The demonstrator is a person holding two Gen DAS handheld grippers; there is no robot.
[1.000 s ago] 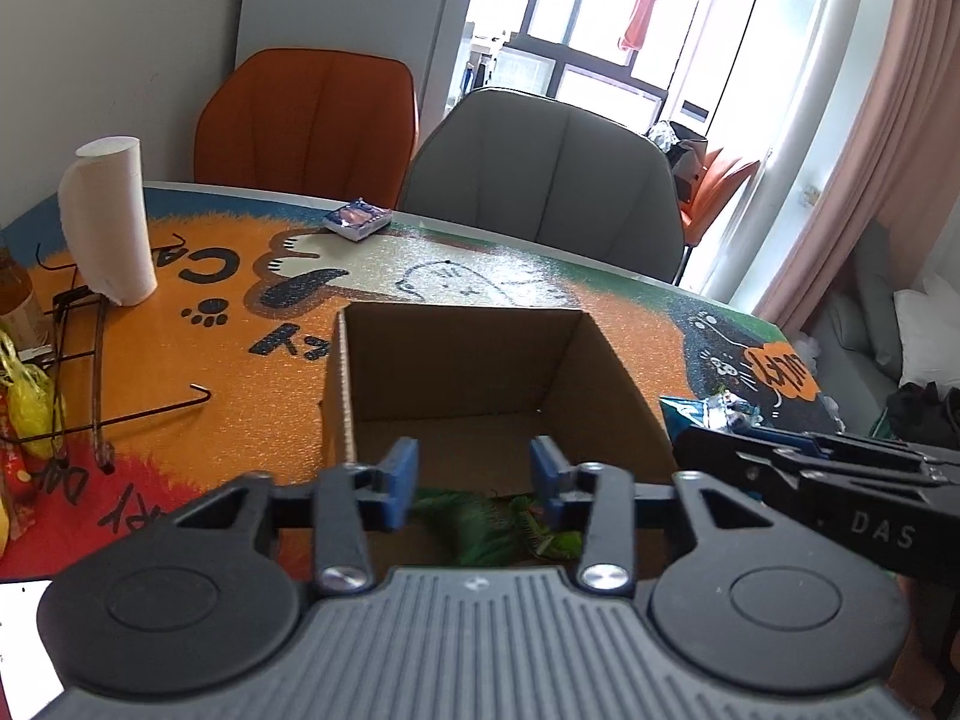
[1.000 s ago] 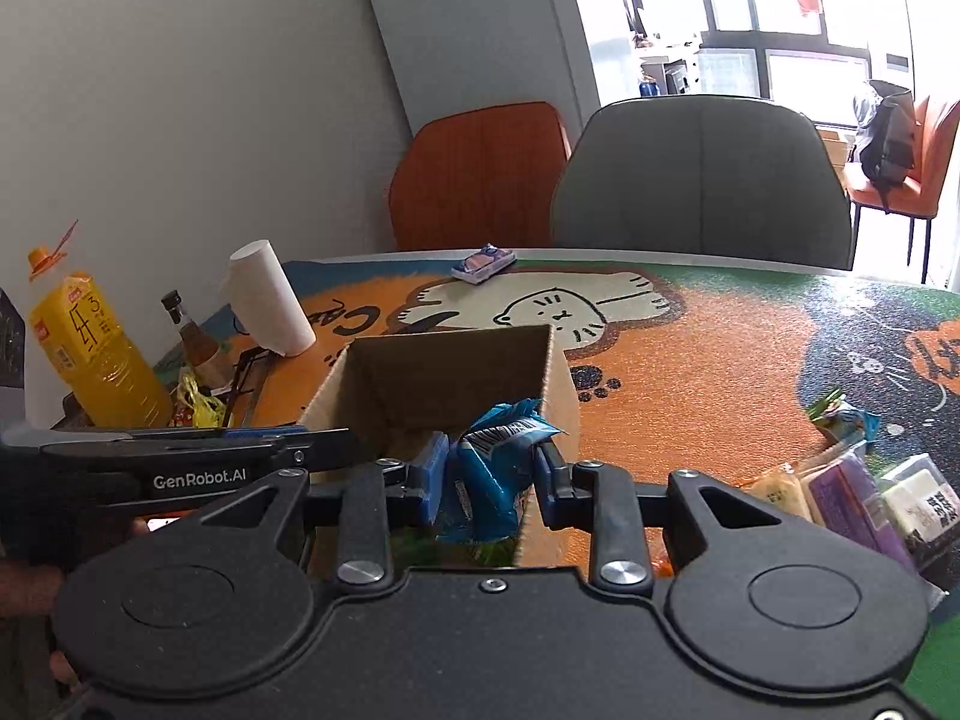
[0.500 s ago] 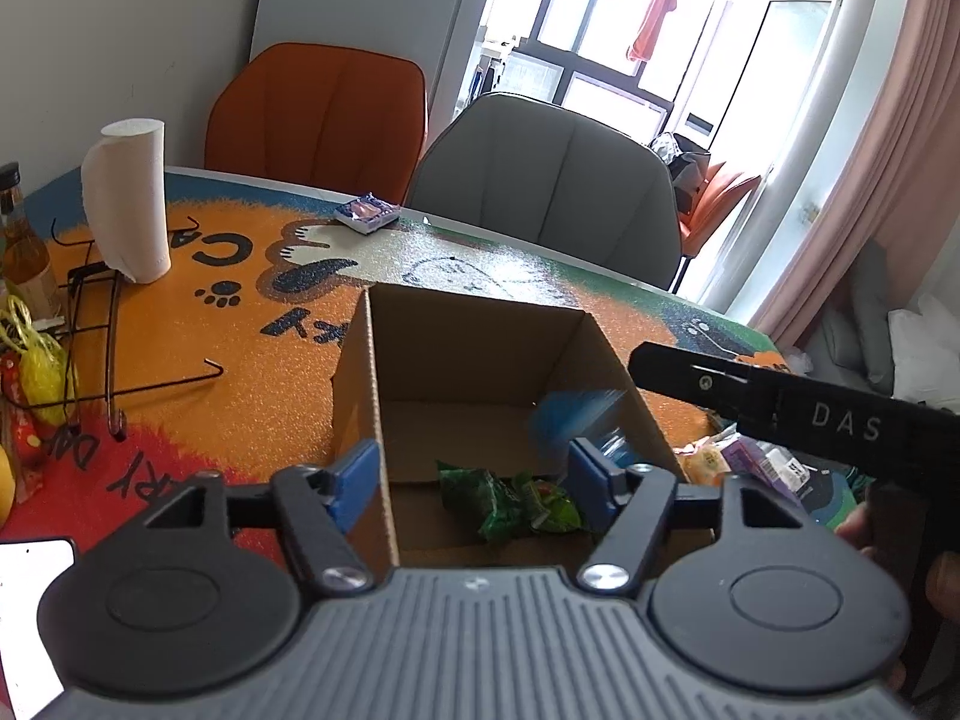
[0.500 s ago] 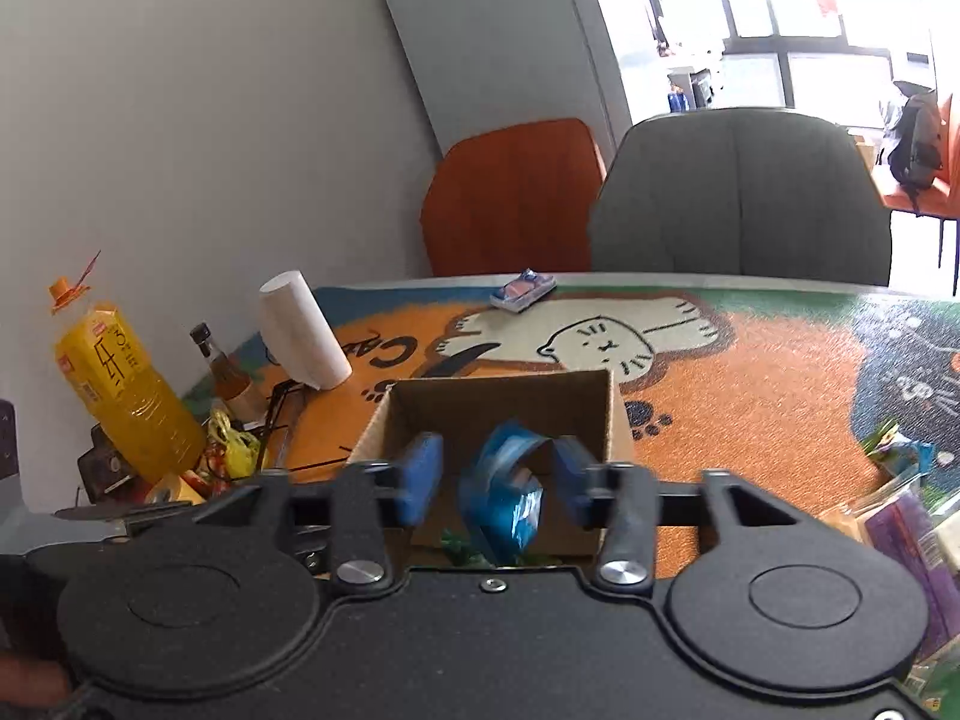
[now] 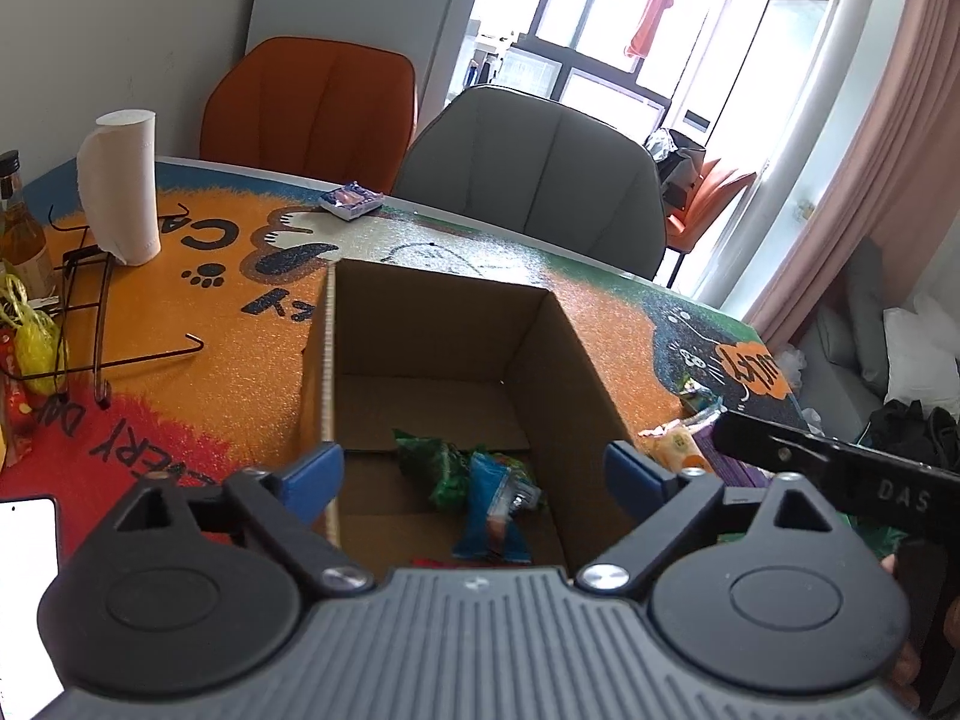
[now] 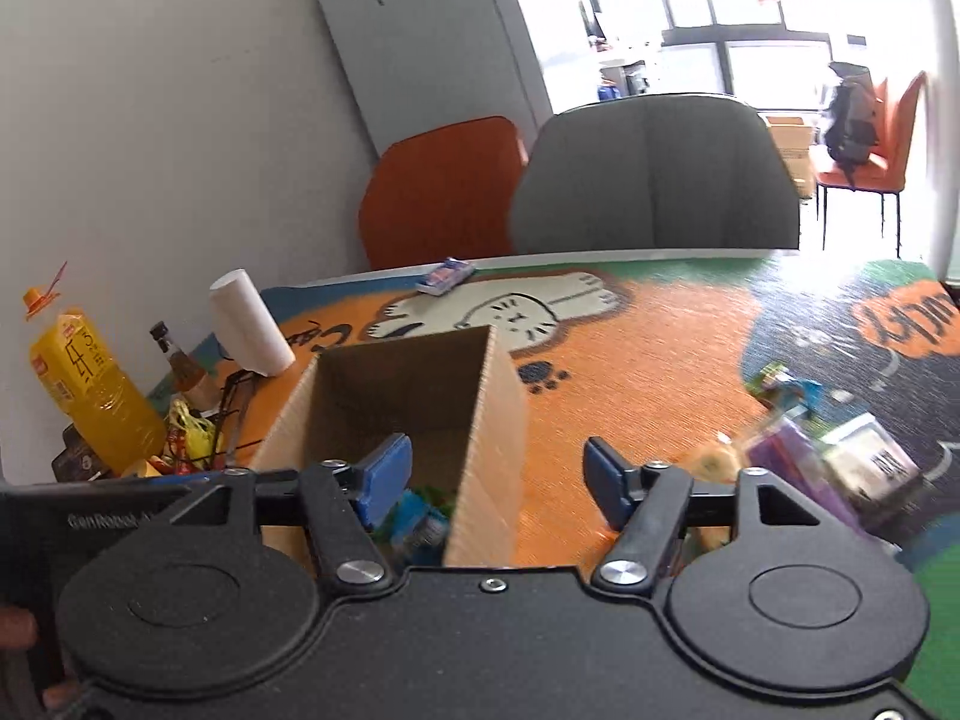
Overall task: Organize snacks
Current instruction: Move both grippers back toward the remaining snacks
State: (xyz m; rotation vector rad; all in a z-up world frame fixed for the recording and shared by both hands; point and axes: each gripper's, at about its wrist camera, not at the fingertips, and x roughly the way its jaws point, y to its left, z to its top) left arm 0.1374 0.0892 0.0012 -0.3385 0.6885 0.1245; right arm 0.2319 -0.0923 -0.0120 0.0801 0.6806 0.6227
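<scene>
Since the blue snack bag [image 5: 495, 507] and the green one [image 5: 435, 468] already lie in the cardboard box [image 5: 570, 354], more snacks [image 6: 840, 456] wait on the surface [image 6: 630, 390] just right of it. Both the left tongs [image 5: 471, 471] and right tongs [image 6: 495, 474] are opening, with nothing held. The packets look light, soft and crinkly, probably slippery, so pinch one across its middle.

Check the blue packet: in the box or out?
In. The blue packet lies on the box floor beside a green packet, free of both tools.
</scene>
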